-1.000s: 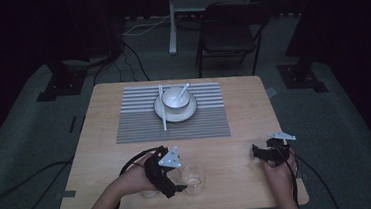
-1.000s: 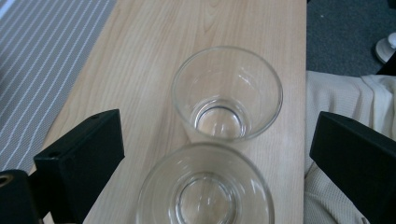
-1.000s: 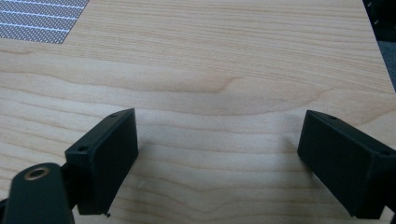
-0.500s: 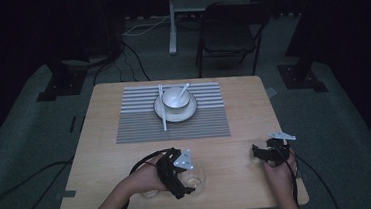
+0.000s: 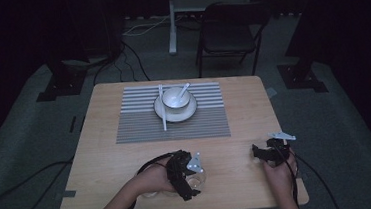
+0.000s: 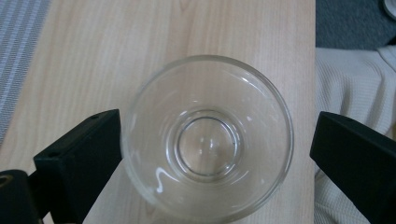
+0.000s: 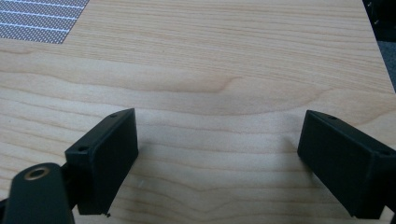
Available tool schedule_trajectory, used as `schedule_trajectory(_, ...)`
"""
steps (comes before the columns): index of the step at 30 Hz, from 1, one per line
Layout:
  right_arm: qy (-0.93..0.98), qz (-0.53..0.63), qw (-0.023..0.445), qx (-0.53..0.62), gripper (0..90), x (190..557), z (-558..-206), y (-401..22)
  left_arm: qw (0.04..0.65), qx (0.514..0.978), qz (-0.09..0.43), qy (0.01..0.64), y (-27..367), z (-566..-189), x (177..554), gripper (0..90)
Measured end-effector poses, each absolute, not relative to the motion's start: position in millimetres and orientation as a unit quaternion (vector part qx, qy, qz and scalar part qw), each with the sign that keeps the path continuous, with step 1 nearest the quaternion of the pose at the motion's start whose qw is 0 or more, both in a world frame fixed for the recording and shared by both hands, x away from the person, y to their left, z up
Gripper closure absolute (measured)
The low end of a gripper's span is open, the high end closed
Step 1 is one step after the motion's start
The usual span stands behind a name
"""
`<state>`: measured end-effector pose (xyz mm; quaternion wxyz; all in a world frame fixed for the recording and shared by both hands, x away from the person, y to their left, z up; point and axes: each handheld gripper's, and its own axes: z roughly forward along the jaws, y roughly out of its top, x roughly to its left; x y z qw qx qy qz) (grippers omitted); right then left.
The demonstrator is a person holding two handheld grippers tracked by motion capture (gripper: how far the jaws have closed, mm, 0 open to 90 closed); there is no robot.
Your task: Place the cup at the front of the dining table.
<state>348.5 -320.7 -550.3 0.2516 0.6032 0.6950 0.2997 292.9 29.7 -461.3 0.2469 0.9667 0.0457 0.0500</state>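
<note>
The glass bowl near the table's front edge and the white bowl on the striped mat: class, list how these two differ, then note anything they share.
The glass bowl is clear, showing the wood beneath; the white bowl is opaque. The glass bowl is empty, while the white bowl holds a spoon. The glass bowl stands on bare table between the open left gripper's jaws; the white bowl sits on a saucer on the mat. Both are round and upright.

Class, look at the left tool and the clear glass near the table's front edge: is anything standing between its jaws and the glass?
Nothing visible does. The left tool is open with the glass between its jaws: one jaw is at the rim, and only bare table shows in the gap on the other side.
</note>
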Motion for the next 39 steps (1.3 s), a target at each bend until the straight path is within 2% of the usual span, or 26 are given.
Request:
schedule_trajectory(3,0.695,0.300,0.252,0.603,11.6,349,-550,-321,0.233,0.970,0.055,0.046,27,-464,295,3.1)
schedule_trajectory(8,0.694,0.300,0.252,0.604,11.6,348,-550,-321,0.221,0.973,0.049,0.041,26,-468,297,13.9)
schedule_trajectory(11,0.694,0.300,0.251,0.604,11.6,348,-550,-321,0.214,0.974,0.052,0.043,25,-470,298,16.5)
schedule_trajectory(25,0.694,0.300,0.251,0.604,11.6,348,-550,-321,0.195,0.979,0.045,0.044,19,-471,300,17.2)
schedule_trajectory(39,0.694,0.300,0.251,0.604,11.6,348,-550,-321,0.193,0.977,0.049,0.074,17,-470,305,17.5)
